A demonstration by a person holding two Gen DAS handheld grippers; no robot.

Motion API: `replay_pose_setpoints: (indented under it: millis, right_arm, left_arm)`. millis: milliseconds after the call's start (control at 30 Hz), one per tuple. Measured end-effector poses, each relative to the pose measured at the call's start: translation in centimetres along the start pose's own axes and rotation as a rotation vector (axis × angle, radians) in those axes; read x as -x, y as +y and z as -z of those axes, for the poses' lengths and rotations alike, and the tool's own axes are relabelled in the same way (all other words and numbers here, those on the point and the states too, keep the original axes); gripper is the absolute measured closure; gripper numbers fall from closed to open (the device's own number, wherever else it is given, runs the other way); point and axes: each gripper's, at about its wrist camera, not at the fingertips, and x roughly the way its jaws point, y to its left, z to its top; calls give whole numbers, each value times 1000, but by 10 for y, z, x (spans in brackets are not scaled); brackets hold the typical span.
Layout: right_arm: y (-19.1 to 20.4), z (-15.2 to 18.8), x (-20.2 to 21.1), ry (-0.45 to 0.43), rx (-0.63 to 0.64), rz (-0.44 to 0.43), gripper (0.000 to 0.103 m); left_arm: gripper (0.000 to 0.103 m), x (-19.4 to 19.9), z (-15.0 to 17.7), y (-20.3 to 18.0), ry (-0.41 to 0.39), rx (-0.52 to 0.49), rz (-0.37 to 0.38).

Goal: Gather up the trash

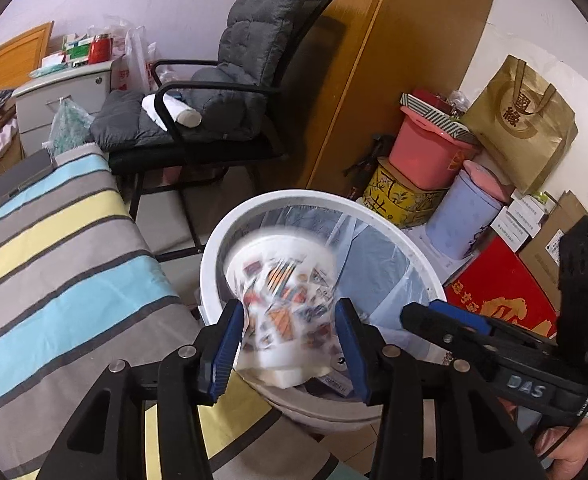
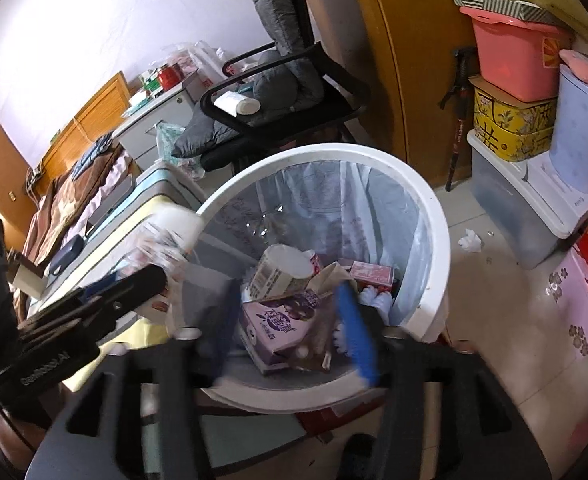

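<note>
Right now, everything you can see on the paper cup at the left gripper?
The paper cup is white with a busy orange, red and dark print, motion-blurred. It looks like thin paper, its wide mouth tilted away from the left-wrist camera, its base toward the camera. It sits between the blue pads of the left gripper, above the white trash bin near its edge. Blur hides whether the pads still press it. In the right-wrist view it shows as a blurred shape at the bin's left edge.
</note>
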Motion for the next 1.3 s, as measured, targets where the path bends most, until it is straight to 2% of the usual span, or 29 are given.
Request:
replay_pose_setpoints:
  millis: [67, 100, 367, 633, 800, 1133, 1233, 1300]
  right_arm:
    - [2, 0, 1, -3, 5, 0, 45]
    - [3, 0, 2, -5, 10, 0, 45]
    - [22, 10, 9, -2, 69, -16, 45]
    - [46, 29, 30, -19, 146, -27, 45]
    - [59, 45, 42, -25, 188, -48, 45]
    - [85, 77, 58, -20, 285, -73, 45]
    - [91, 87, 62, -22, 310, -83, 45]
    - [94, 93, 64, -18, 328, -86, 45]
  left_arm:
    - [45, 1, 2, 2, -2, 6, -4]
    - [44, 2, 3, 3, -3, 9, -5]
    - [43, 32, 19, 9, -36, 21, -62]
    - [43, 82, 44, 16, -91, 47, -174]
    - [43, 116, 71, 24, -117, 82, -252]
    - [43, 170, 125, 35, -154, 146, -339]
    - [43, 185, 143, 36, -163, 156, -385]
    - [43, 191, 152, 38, -167, 163, -387]
